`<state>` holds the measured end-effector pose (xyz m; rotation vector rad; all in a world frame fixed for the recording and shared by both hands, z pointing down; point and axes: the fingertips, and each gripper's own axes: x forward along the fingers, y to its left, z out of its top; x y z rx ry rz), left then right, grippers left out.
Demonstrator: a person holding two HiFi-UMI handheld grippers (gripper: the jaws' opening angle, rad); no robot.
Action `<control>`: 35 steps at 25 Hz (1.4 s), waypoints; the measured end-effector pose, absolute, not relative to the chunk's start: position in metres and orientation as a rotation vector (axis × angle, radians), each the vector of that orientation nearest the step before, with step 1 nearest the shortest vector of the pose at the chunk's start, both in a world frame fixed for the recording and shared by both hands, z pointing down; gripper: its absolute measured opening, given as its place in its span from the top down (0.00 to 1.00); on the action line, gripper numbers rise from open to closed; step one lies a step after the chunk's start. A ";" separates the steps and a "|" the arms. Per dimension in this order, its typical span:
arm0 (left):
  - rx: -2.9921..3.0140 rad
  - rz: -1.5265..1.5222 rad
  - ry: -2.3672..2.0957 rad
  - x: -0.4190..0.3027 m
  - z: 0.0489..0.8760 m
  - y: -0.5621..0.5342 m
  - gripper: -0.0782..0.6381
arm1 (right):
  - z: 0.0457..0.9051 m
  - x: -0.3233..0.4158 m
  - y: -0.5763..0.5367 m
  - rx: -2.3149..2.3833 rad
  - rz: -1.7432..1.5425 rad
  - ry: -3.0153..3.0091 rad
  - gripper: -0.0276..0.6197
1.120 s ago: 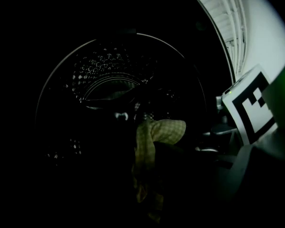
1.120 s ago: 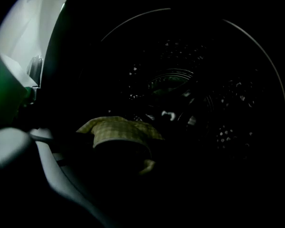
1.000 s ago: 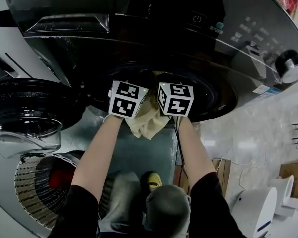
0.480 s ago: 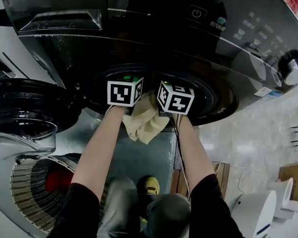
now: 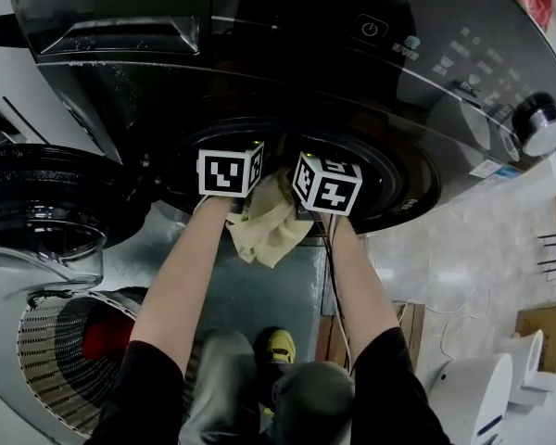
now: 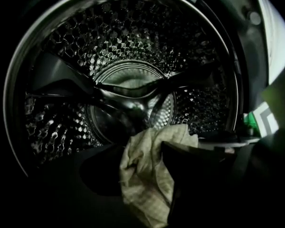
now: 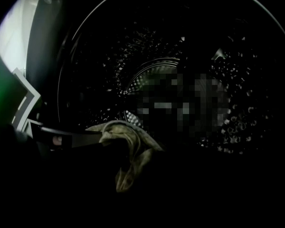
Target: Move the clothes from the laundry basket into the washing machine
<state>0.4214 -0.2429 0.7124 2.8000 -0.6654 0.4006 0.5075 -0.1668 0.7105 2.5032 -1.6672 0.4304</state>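
Note:
The dark washing machine [image 5: 371,91] fills the head view, and its round drum mouth [image 5: 398,179] gapes in front of me. My left gripper [image 5: 230,171] and right gripper [image 5: 327,184] sit side by side at that mouth. A beige checked cloth [image 5: 269,225] hangs between them over the lip. In the left gripper view the cloth [image 6: 149,172] lies between the jaws of the left gripper [image 6: 133,151], which have just been opening; a dark gap shows beside it. The right gripper [image 7: 142,160] has also just been opening, and the cloth [image 7: 128,151] hangs loose before it.
The machine's round door [image 5: 46,221] stands swung open at the left. Below it the ribbed laundry basket [image 5: 37,350] holds a red garment [image 5: 107,336]. The perforated steel drum [image 6: 123,42] looks bare inside. A white appliance [image 5: 473,392] and boxes stand on the floor at the right.
The left gripper's marker cube has rolled and edged toward the drum mouth. The beige cloth still hangs between the two grippers, a little lower. The right gripper has hardly moved.

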 end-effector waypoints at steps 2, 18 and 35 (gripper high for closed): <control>2.801 0.390 -0.668 0.420 0.709 -0.244 0.51 | 0.709 0.507 -0.166 2.503 0.435 -1.663 0.55; 2.804 0.371 -0.653 0.417 0.703 -0.237 0.51 | 0.704 0.498 -0.156 2.479 0.443 -1.654 0.60; 2.794 0.405 -0.653 0.408 0.708 -0.232 0.51 | 0.717 0.508 -0.147 2.512 0.602 -1.534 0.61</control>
